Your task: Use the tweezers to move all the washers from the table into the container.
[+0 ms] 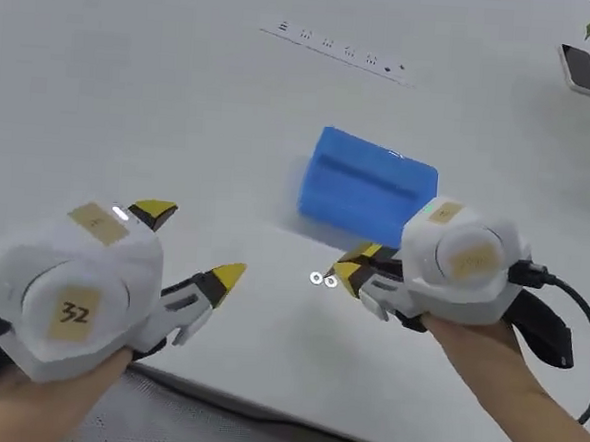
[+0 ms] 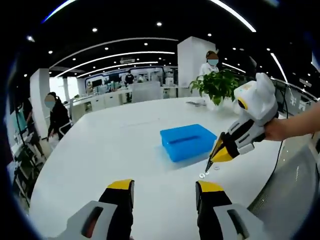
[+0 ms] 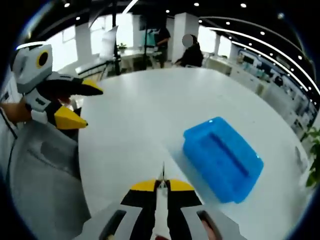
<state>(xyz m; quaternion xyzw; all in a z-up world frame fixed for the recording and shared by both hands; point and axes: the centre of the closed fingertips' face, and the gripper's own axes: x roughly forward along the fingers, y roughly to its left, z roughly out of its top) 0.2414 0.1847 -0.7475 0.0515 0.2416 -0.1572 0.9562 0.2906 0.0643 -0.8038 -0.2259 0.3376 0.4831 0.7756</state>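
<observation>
The right gripper (image 1: 357, 263), mid-right in the head view, has its jaws narrow, pinching tweezers (image 3: 162, 176) just beside two washers (image 1: 317, 277). A blue container (image 1: 367, 188) sits just above them. The left gripper (image 1: 191, 243) gapes wide near the table (image 1: 162, 103) edge at lower left.

Head cam: high over the near edge of the table (image 1: 183, 94), pitched forward and down. Container (image 1: 367, 185) sits just right of centre, left gripper (image 1: 191, 243) at 8 o'clock, right gripper (image 1: 356, 263) at 4 o'clock, both close to the lens.

Left gripper cam: low over the table (image 2: 125, 140), facing across it into the office. Own jaws at 6 o'clock, right gripper (image 2: 220, 152) coming in at 3 o'clock.

Right gripper cam: tilted down at the table (image 3: 130, 110). Own jaws at 6 o'clock with the tweezers (image 3: 162, 172) between them, left gripper (image 3: 87, 105) at 10 o'clock.

Overlap: all three see the container (image 2: 187, 141) (image 3: 222, 157). Head and left cams both see the washers (image 1: 323, 279) (image 2: 205, 175).
</observation>
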